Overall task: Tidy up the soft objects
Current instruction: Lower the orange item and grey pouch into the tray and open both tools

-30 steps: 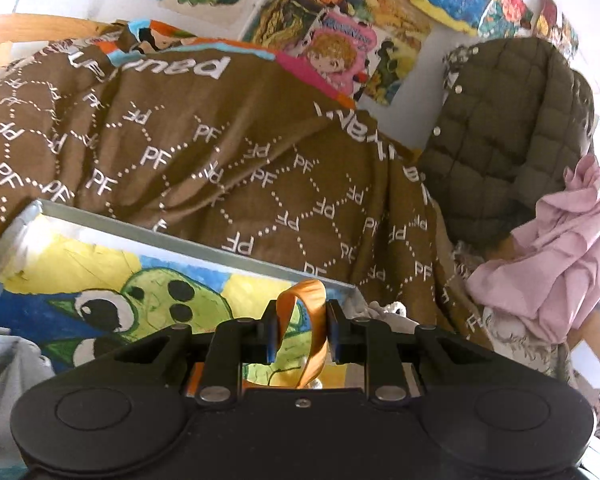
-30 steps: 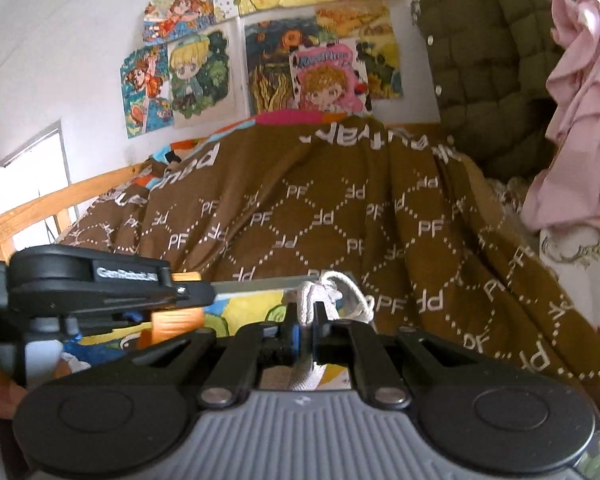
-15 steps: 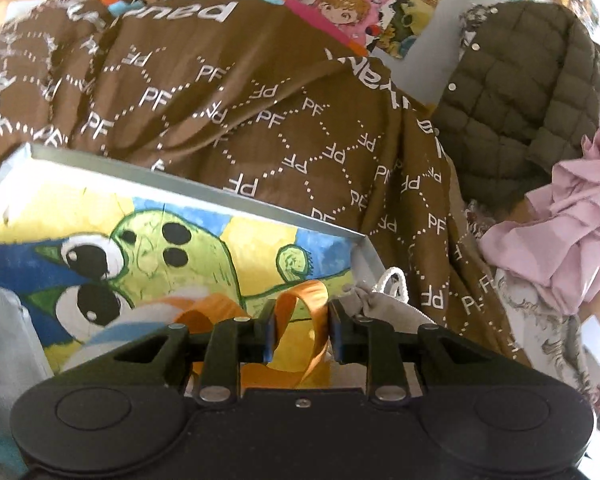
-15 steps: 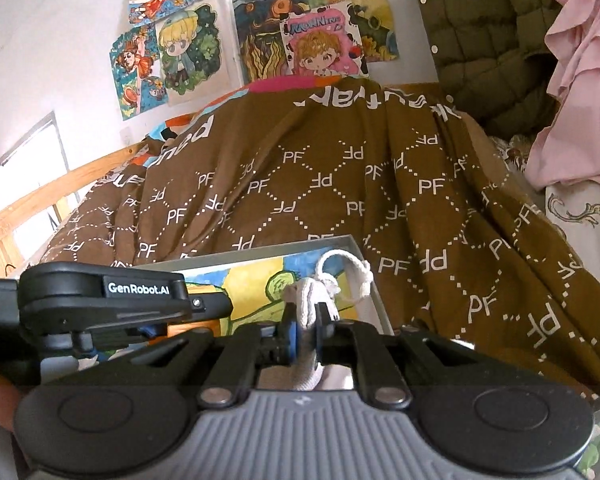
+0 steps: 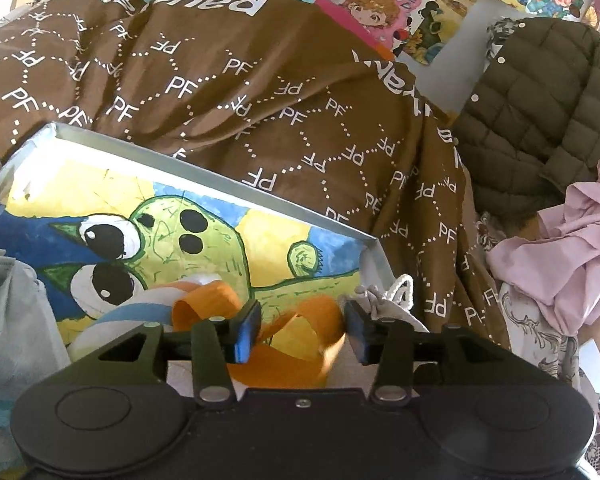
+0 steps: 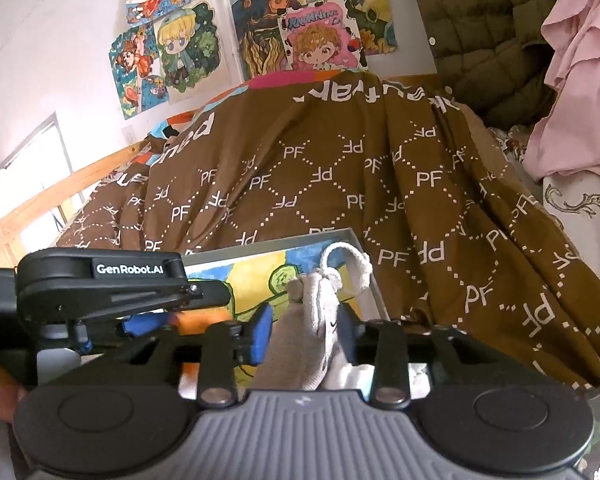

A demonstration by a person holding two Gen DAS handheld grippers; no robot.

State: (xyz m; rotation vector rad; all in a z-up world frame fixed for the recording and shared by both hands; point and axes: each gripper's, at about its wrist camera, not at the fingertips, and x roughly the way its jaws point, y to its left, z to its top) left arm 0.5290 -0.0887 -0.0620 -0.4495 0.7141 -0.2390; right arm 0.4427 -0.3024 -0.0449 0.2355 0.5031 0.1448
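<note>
A: Over the box [image 5: 374,254], both tongs at once. Left tongs [image 5: 300,330] – jaws opening, orange strap [image 5: 300,320] looped between the pads, not pinched as far as I can see.

B: And the right?

A: Right tongs [image 6: 302,330] also opening. Grey drawstring pouch [image 6: 300,344] stands between the blue pads, white cord [image 6: 346,260] looping up above its neck. Near the right pad; can't tell if it touches.

B: Where's the stuff relative to the box?

A: Pouch at the box's right corner, by the wall, cord just inside the rim. Orange strap lies curled on the box's painted bottom, the frog-ish drawing [image 5: 168,240], w/ a white-and-blue striped bit [image 5: 124,312] beside it to the left.

B: Box sits on what?

A: Bed, against a brown "PF" blanket [image 5: 260,92]. Olive quilted jacket [image 5: 540,112] and pink cloth [image 5: 572,264] off to the right. Cartoon pics on the wall [image 6: 312,36].

B: Left tongs visible from the right cam?

A: Yes, at left, black arm w/ a logo.
</note>
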